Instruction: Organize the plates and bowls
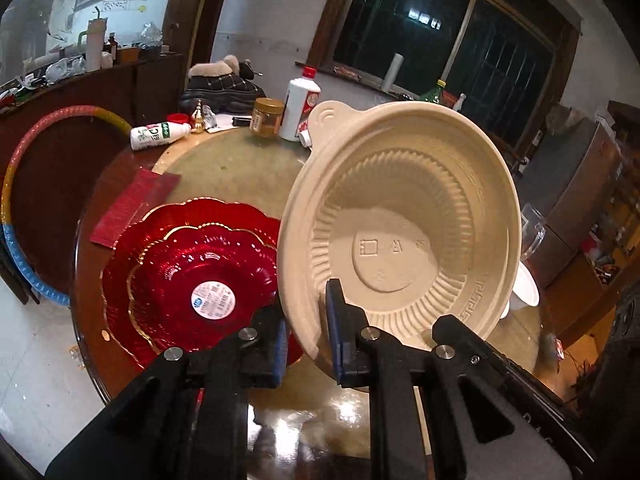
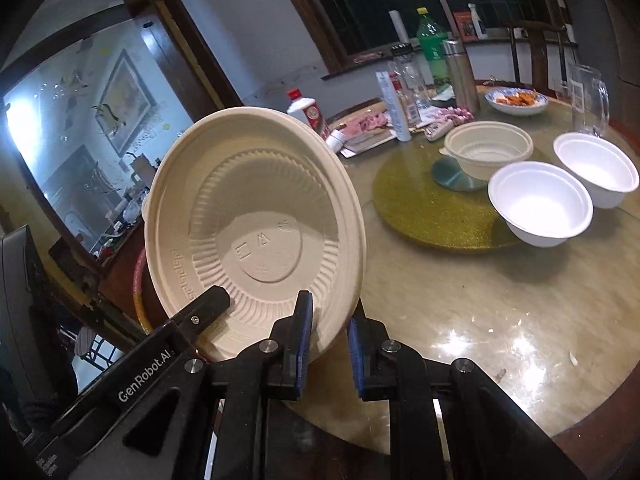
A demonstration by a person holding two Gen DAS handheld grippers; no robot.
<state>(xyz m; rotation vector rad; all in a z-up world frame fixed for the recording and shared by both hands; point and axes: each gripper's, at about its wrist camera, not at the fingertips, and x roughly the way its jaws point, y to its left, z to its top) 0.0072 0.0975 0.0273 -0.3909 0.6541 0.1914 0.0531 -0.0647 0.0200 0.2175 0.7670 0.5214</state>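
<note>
Both grippers grip the same beige ribbed bowl [image 1: 404, 224], held tilted above the table; it also shows in the right wrist view [image 2: 256, 216]. My left gripper [image 1: 306, 340] is shut on its near rim. My right gripper [image 2: 328, 344] is shut on the opposite rim. The other gripper's finger shows at the bowl's edge in each view. Two stacked red scalloped plates [image 1: 192, 272] lie on the table to the left. A second beige bowl [image 2: 490, 148] and two white foam bowls [image 2: 540, 204] [image 2: 596, 168] stand at the right.
A round table with a gold turntable [image 2: 420, 208] carries bottles [image 1: 298, 108], a jar [image 1: 267, 117], a lying bottle [image 1: 160, 135], a flask [image 2: 460, 76], a dish of food [image 2: 516, 100], a glass mug [image 2: 588, 100]. A hoop [image 1: 16, 216] leans at left.
</note>
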